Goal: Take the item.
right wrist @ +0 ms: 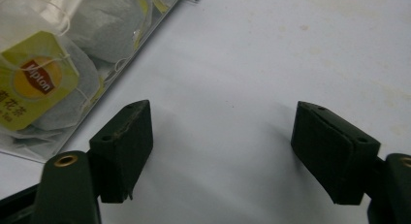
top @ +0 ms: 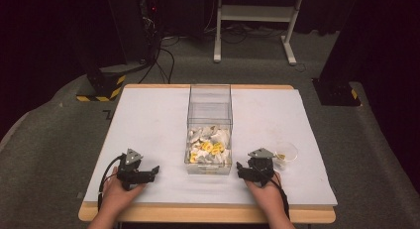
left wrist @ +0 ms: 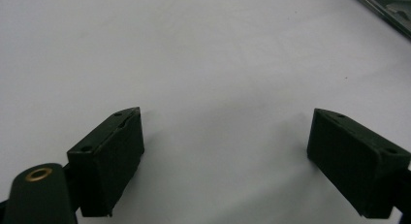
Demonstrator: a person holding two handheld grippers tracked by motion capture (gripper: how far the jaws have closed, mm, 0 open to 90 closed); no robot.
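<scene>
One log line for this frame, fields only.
left gripper: open, empty | right gripper: open, empty | clear box: teabags inside | cup: beside right gripper

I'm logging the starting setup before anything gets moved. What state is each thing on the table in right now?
Left hand-held gripper: open, nothing between its jaws, resting low on the table.
Right hand-held gripper: open, empty, beside the box.
Clear box: no lid on, upright, near end holds tea bags, far end looks empty.
Tea bags: piled loose inside the box.
Small clear cup: upright; something small and yellowish inside.
</scene>
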